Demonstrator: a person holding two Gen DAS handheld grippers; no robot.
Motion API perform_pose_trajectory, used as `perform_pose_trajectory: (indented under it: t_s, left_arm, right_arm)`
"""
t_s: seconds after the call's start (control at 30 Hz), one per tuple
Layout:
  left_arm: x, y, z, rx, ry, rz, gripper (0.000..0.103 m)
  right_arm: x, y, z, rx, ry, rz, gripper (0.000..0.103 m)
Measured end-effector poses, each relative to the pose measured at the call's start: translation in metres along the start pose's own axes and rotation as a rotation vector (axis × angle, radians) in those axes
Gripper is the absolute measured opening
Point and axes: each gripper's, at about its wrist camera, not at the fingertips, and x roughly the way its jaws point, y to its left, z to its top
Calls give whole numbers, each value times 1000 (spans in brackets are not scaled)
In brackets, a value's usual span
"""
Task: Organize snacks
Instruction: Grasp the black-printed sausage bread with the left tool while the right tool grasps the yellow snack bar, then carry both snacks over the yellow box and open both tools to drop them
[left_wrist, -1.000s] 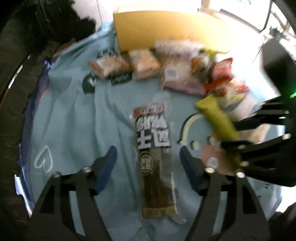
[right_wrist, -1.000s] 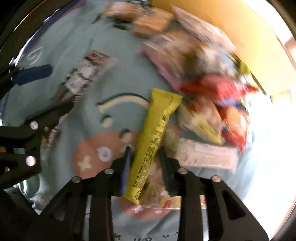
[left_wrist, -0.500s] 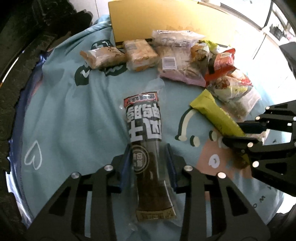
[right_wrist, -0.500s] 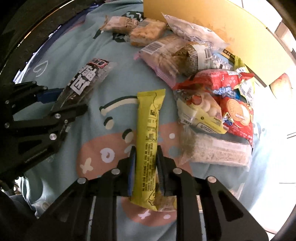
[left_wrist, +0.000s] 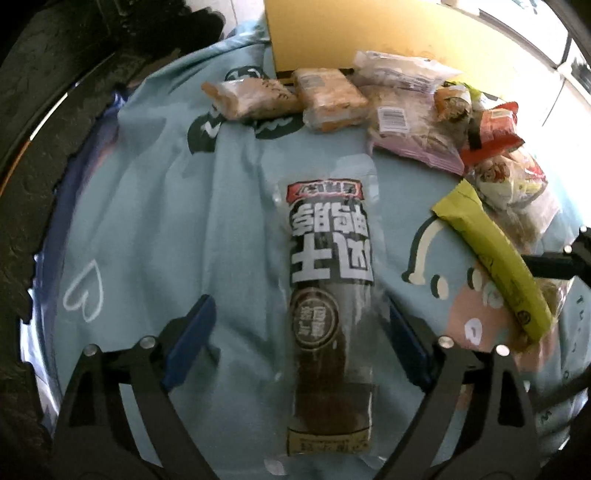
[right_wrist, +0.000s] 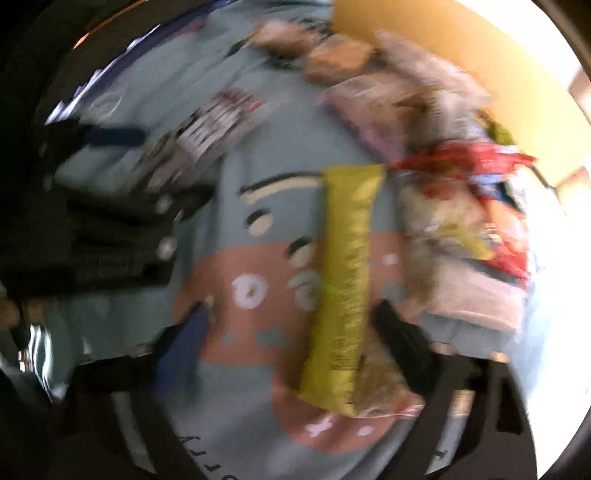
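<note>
Dark snack pack (left_wrist: 330, 295), yellow bar (right_wrist: 347, 280), both unheld

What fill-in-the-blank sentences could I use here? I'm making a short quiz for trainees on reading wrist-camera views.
1. The long dark snack pack lies between the pads of the ____ gripper, whose jaws are opening.
2. The bar between the right gripper's opening jaws has a ____ wrapper.
3. The snacks lie on a light ____ cloth.
4. Behind the snack pile stands a yellow ____.

Missing words: left; yellow; blue; box
</note>
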Motion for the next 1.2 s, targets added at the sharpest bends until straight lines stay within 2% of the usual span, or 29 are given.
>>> perform_pose_trajectory:
  t_s: [0.03,0.07,0.1,0.17,0.2,0.23,0.27,0.33,0.37,0.4,0.53,0.67,0.97,1.2]
  left_arm:
    - [0,0,0,-14,5,-13,91]
    - [0,1,0,-27,10,-25,91]
    - [0,2,0,-36,12,-35,88]
    - [-3,-1,-3,-14,0,-50,78]
    - [-4,-3,-1,12,-12,-60,60]
    - [-9,-13,-2,62,-30,-67,47]
    - [-11,-19,-3,95,-41,-51,43]
    - [-14,-21,-3,98,-49,-78,33]
    - [-15,-20,-1,87,-50,-91,32]
    - [-15,-18,0,79,-50,-97,31]
    - [-18,-21,1,88,-60,-90,29]
    - [-23,-10,-2,76,-75,-101,28]
    - [-27,-11,-6,71,-83,-104,28]
    - [-42,9,0,-10,-105,-157,28]
  right_arm:
    - [-1,-1,0,5,-8,-14,60]
    - [1,-1,0,4,2,-26,46]
    - [2,-2,2,11,10,-26,43]
    - [4,-2,1,31,12,-22,43]
    - [5,-3,2,32,11,-26,43]
    - [6,-5,3,31,12,-29,43]
    - [6,-6,4,33,13,-28,43]
    - [6,-3,6,45,7,-28,27]
    - [5,-3,4,57,4,-23,20]
    - [7,-15,12,59,4,-18,20]
    - [-3,-13,10,71,-23,-1,20]
    - [-3,-28,6,77,-44,8,20]
    - [-10,-34,0,92,-34,21,20]
    - [-32,-50,1,124,-64,38,20]
